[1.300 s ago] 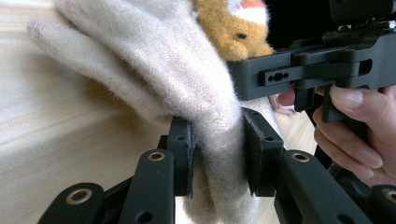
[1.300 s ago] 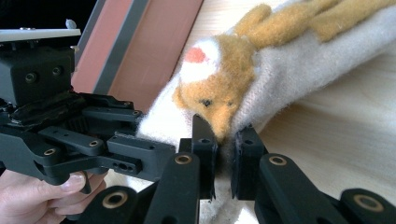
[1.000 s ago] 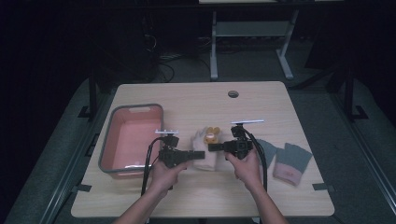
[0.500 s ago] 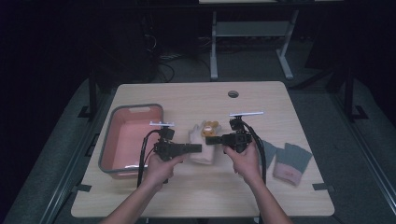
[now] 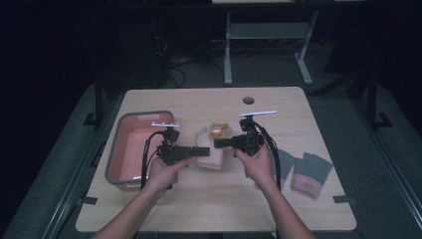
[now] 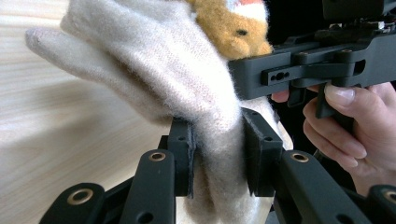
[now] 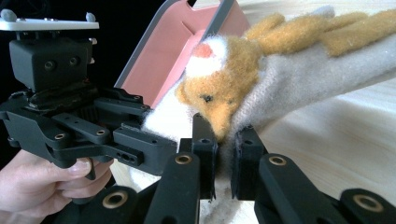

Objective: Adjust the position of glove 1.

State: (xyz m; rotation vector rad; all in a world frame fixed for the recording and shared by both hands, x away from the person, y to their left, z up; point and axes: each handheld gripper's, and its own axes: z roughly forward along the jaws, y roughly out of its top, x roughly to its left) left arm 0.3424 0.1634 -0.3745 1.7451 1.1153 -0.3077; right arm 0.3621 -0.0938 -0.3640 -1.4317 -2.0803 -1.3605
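A cream woolly glove [image 5: 211,152] with an orange plush animal face [image 5: 219,131] hangs between my two grippers above the table's middle. My left gripper [image 5: 205,151] comes from the left and is shut on the glove's cuff edge; its pads [image 6: 183,150] squeeze the cream wool [image 6: 154,65]. From the right, my right gripper [image 5: 219,143] is shut on the opposite edge, just under the plush face [image 7: 219,88], with cream fabric [image 7: 317,70] bunched between its pads [image 7: 205,154]. Each view also shows the other gripper close by.
A pink bin with a grey rim [image 5: 118,144] stands at the table's left, right beside my left hand. Two grey-and-pink gloves [image 5: 304,172] lie at the right. A round hole [image 5: 248,100] is near the table's far edge.
Both grippers have risen together with the cream glove held between them, and the glove now hangs higher above the tabletop. Both grips stay shut.
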